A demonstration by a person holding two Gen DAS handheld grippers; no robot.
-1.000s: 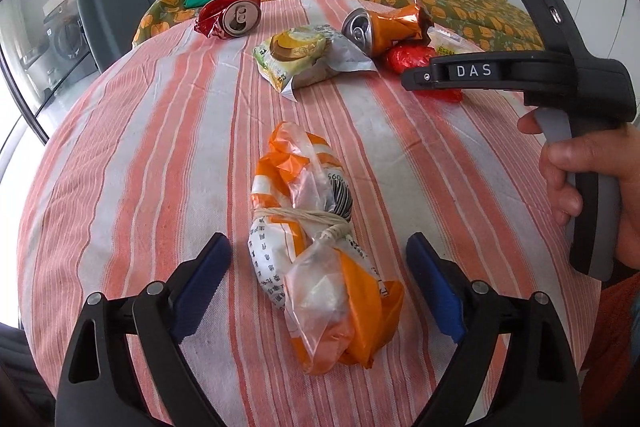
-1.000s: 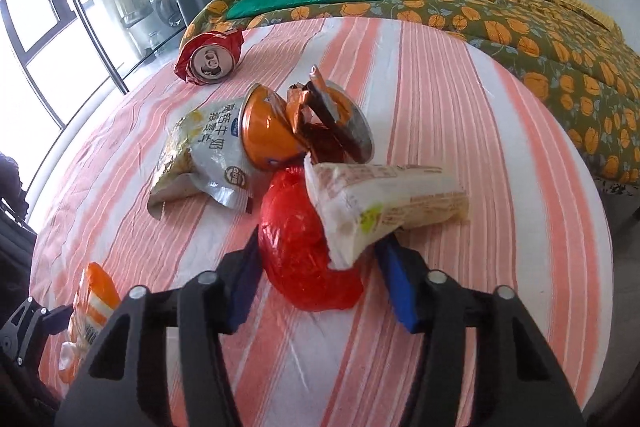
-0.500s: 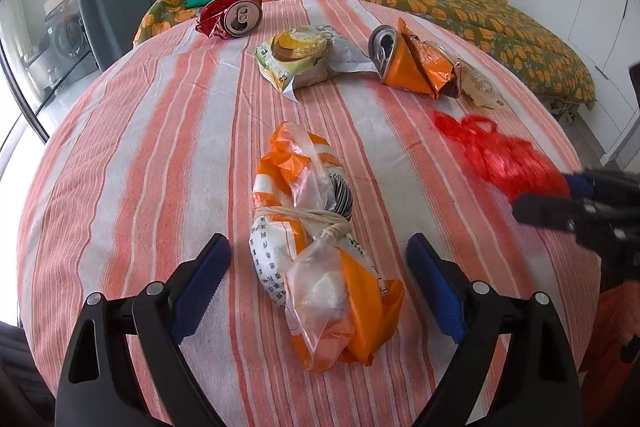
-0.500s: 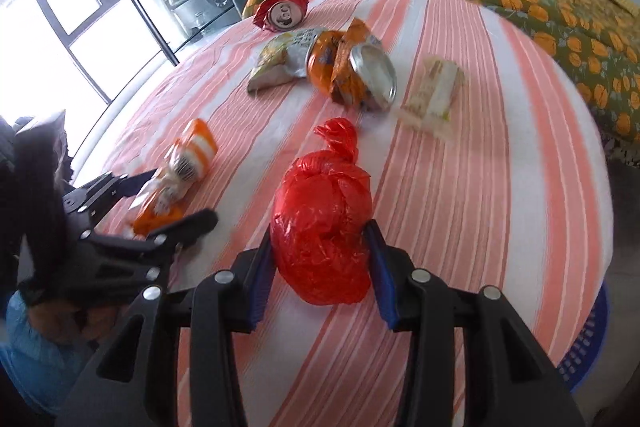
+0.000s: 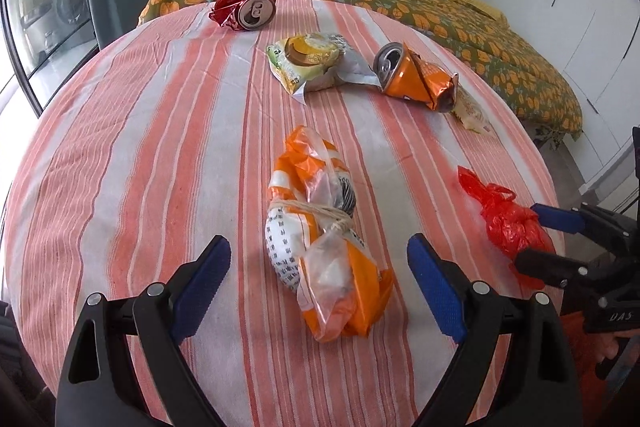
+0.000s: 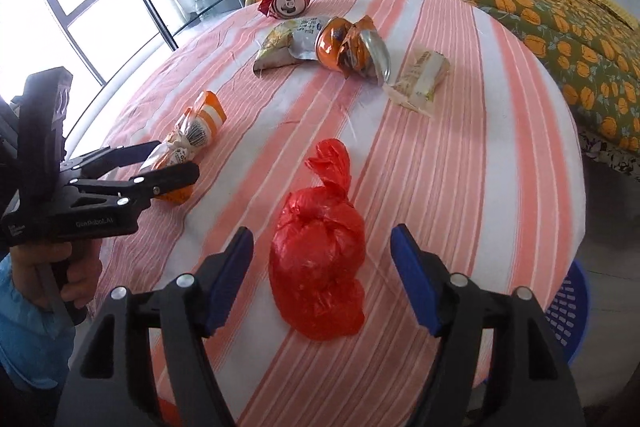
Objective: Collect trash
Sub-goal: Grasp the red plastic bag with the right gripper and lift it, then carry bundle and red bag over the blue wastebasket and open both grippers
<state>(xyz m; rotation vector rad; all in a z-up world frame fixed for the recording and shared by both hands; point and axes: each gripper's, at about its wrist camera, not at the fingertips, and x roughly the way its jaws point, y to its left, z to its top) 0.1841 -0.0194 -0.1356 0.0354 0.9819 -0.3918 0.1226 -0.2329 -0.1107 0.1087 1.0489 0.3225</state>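
On the striped counter [image 6: 460, 187], the right gripper [image 6: 322, 277] — clamped on the red bag [image 6: 318, 267] half a second ago — now has its fingers spread, the bag lying loose between them, knot pointing away. The left gripper [image 5: 318, 289] stays spread astride the orange bundle [image 5: 320, 247], lengthwise along its fingers. Six items — two bags, two wrappers, two crushed cans.

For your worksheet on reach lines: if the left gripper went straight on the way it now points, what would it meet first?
The tied orange-and-white bag lying between the open left gripper fingers; it looks like the first thing ahead.
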